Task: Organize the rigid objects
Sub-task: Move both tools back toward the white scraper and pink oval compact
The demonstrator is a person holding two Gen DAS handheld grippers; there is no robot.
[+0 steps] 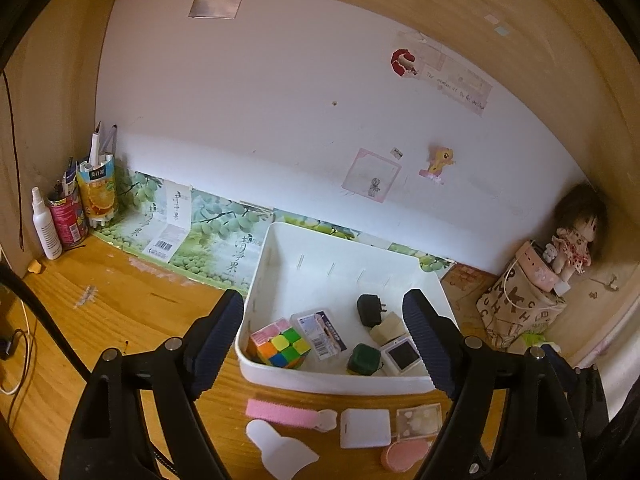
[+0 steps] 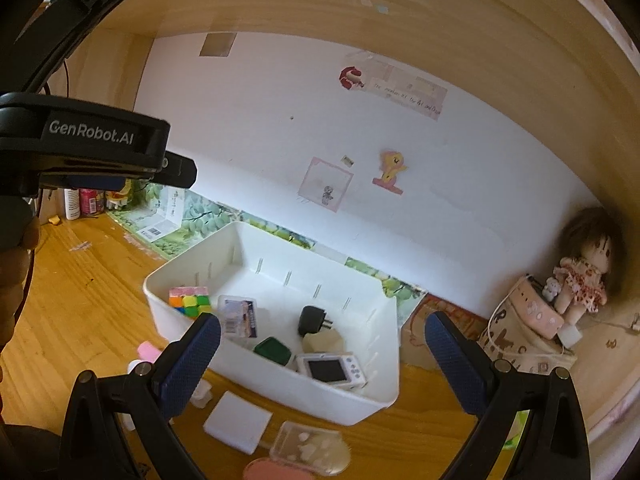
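A white bin (image 1: 332,386) (image 2: 280,396) stands on the wooden desk. Inside it lie a colour cube (image 1: 280,346) (image 2: 190,300), a clear labelled box (image 1: 320,332), a black charger (image 1: 370,310) (image 2: 314,320), a green box (image 1: 363,360) and a small white device with a screen (image 1: 402,356) (image 2: 330,370). On the desk in front of the bin are a pink strip (image 1: 280,412), a white square (image 1: 365,428) (image 2: 238,420), a clear case (image 1: 418,420) (image 2: 304,442) and a pink oval (image 1: 404,454). My left gripper (image 1: 325,304) and right gripper (image 2: 323,324) both hover open and hold nothing, above the bin's near side.
A doll (image 2: 588,272) sits on a lettered bag (image 1: 516,312) in the right corner. Pen cans (image 1: 80,208) and a spray bottle (image 1: 46,228) stand at the far left. A green printed card (image 1: 208,236) leans along the white back wall. Wooden side walls close in both sides.
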